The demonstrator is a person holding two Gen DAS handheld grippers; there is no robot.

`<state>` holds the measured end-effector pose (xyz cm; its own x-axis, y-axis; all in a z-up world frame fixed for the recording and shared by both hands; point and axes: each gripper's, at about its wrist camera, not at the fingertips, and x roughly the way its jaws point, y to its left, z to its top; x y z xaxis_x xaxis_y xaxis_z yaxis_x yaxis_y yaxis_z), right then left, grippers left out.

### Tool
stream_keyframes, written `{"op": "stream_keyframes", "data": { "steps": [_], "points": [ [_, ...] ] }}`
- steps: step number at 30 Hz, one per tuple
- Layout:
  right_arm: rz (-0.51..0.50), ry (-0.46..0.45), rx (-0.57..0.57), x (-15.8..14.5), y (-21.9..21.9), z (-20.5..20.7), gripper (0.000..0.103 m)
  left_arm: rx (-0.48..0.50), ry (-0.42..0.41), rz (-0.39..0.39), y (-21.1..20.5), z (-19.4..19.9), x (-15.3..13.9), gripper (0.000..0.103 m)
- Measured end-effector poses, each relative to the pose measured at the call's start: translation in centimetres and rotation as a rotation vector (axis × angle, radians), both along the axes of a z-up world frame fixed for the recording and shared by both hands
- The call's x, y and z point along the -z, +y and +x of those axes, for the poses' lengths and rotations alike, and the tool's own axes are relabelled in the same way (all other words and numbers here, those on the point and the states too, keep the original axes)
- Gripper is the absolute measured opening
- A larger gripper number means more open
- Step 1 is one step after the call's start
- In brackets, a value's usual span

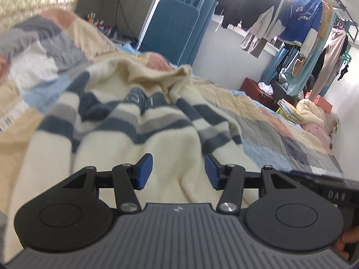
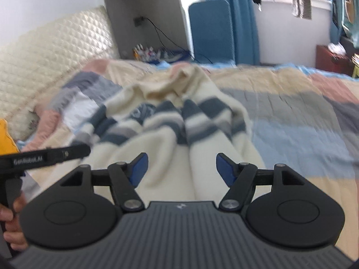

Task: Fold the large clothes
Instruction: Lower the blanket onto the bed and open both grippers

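At the far left a quilted cream headboard (image 2: 44, 44) backs the bed, whose patchwork quilt (image 2: 303, 112) lies under a rumpled cream sweater (image 1: 125, 121) with blue and grey stripes, spread mid-bed and running toward the near edge. The left gripper (image 1: 178, 171) hangs above its near hem, jaws apart with nothing between them. The right gripper (image 2: 181, 170) does likewise, jaws apart and empty. Far right, clothes (image 1: 298, 18) hang on a rack.

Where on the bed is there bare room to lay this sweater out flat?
The quilt is bare to the right of the sweater, out to its far edge. The headboard side is tighter: the sweater lies bunched close to it, and a yellow thing sits at that edge.
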<state>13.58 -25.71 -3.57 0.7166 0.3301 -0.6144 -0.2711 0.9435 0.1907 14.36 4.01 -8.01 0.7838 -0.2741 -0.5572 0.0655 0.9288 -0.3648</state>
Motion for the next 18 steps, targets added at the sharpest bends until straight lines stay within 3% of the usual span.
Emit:
{"op": "stream_keyframes", "data": {
  "steps": [5, 13, 18],
  "points": [
    [-0.021, 0.068, 0.018, 1.6, 0.4, 0.1, 0.069, 0.033, 0.036, 0.017, 0.1, 0.5, 2.1, 0.057],
    [-0.062, 0.119, 0.039, 3.1, 0.8, 0.9, 0.069, 0.016, 0.138, -0.026, 1.1, 2.1, 4.8, 0.057],
    [-0.081, 0.154, 0.083, 4.1, 0.4, 2.1, 0.069, 0.019, 0.258, -0.062, 1.6, 4.0, 7.2, 0.057]
  ]
}}
